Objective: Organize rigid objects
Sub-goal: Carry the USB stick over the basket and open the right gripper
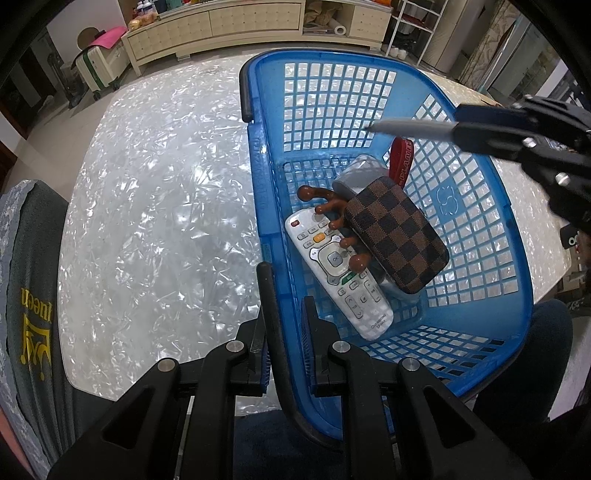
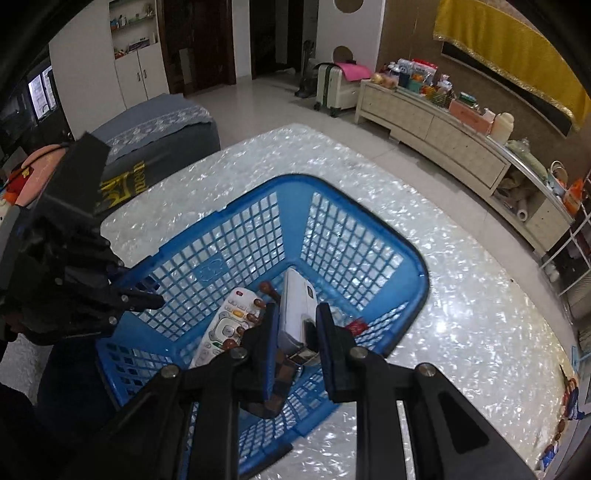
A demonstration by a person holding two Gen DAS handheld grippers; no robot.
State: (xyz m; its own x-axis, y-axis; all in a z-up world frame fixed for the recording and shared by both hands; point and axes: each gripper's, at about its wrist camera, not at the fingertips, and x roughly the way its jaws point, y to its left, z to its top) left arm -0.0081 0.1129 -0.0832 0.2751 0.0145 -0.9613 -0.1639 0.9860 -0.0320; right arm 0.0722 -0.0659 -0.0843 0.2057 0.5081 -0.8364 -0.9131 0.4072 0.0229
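A blue plastic basket [image 1: 476, 206] stands on the pearly white table [image 1: 159, 206]. It holds a white remote [image 1: 343, 280], a brown wooden massager [image 1: 332, 218], a brown checkered case [image 1: 399, 236], a grey box and a red strap [image 1: 400, 162]. My left gripper [image 1: 286, 291] is shut on the basket's near left rim. My right gripper [image 1: 458, 125] hovers over the basket, shut on a slim white device [image 2: 295, 314] that points down into the basket [image 2: 229, 236]. The remote [image 2: 221, 325] also shows in the right wrist view.
A grey-covered chair [image 1: 33, 280] stands at the table's left edge. A cream sideboard [image 1: 221, 26] and a white suitcase [image 1: 99, 62] stand on the floor beyond the table. A white rack [image 1: 417, 26] is at the back right.
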